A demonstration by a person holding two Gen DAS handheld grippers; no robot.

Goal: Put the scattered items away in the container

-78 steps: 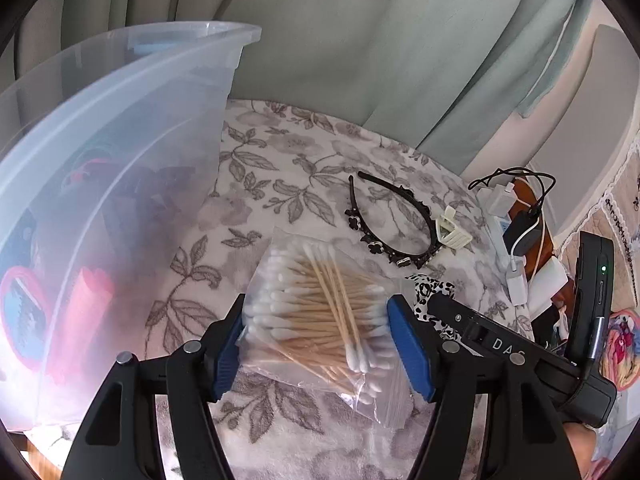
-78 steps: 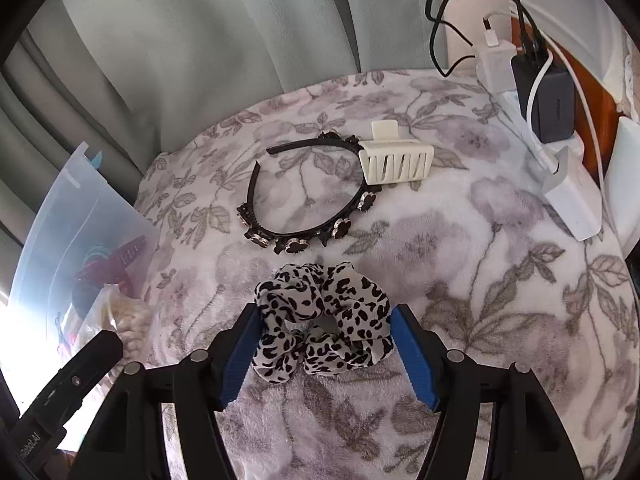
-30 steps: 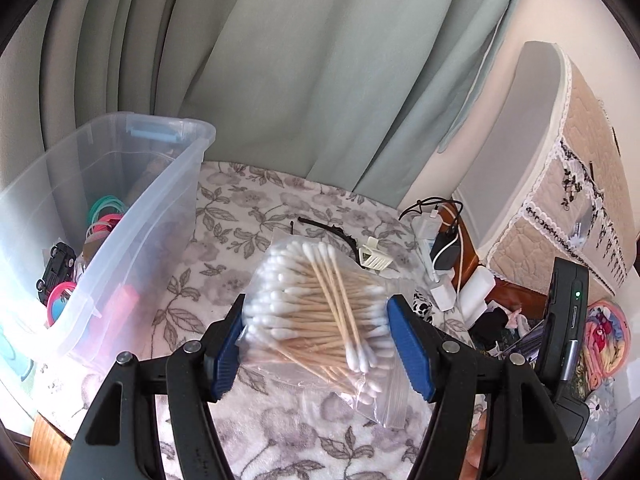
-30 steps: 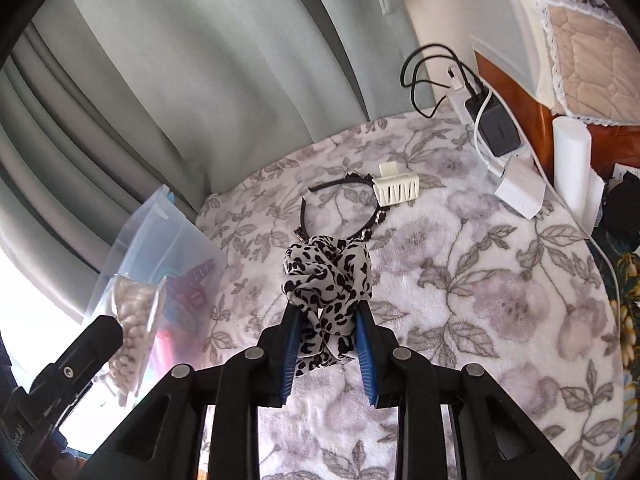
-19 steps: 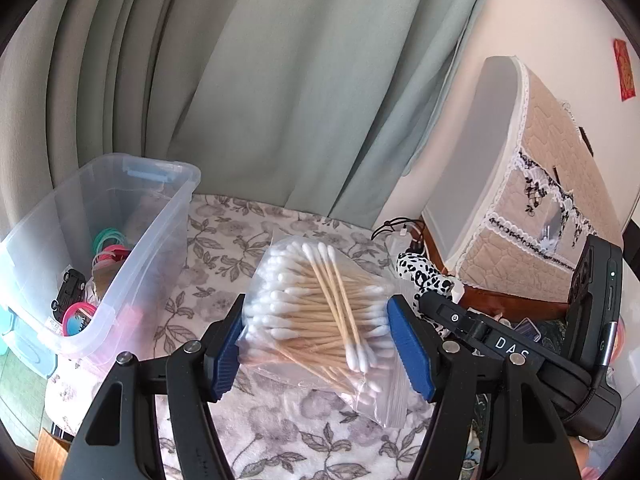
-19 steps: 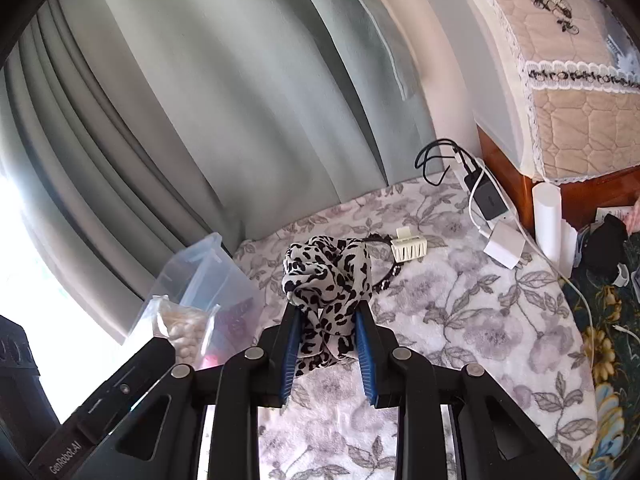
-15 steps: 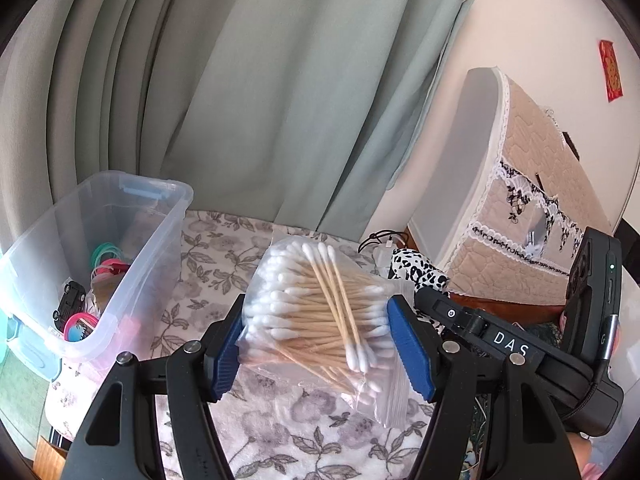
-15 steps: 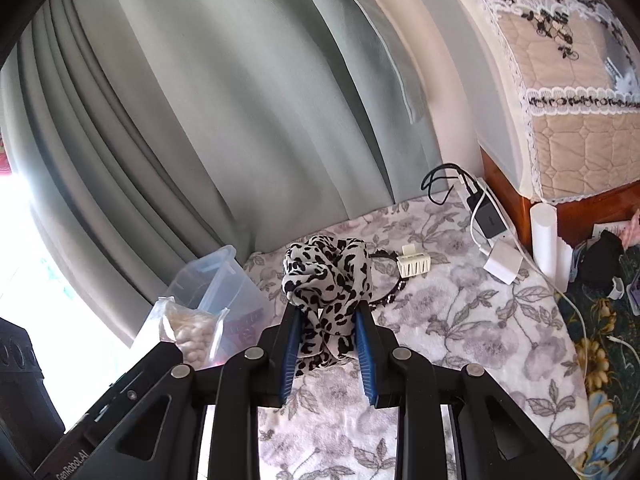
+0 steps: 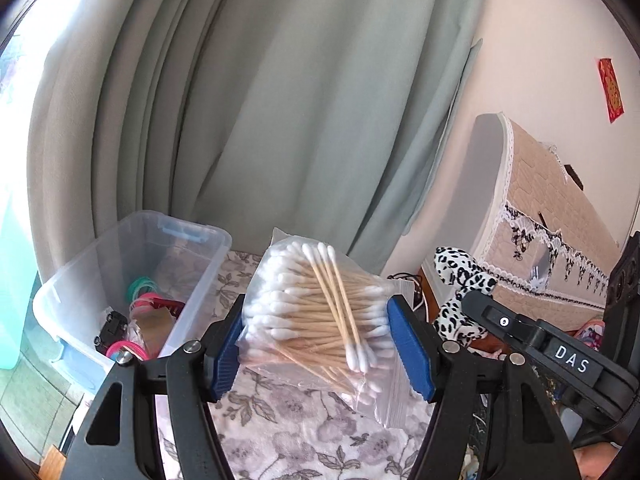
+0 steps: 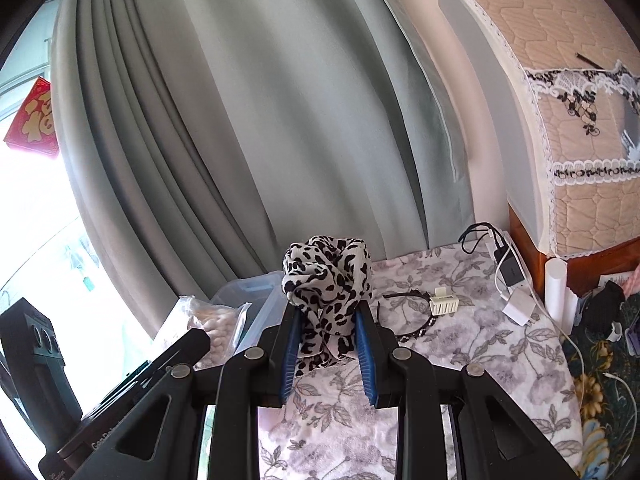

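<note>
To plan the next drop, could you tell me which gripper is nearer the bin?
Left. The left gripper hangs just beside the bin; the right gripper is farther out, on the left gripper's other side.

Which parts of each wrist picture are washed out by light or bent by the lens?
Left wrist view: daylight whitens the upper left edge beside the curtain; the bag of cotton swabs stays sharp.
Right wrist view: the window at left is blown out; the fisheye bows the curtain folds and the quilted cover.
</note>
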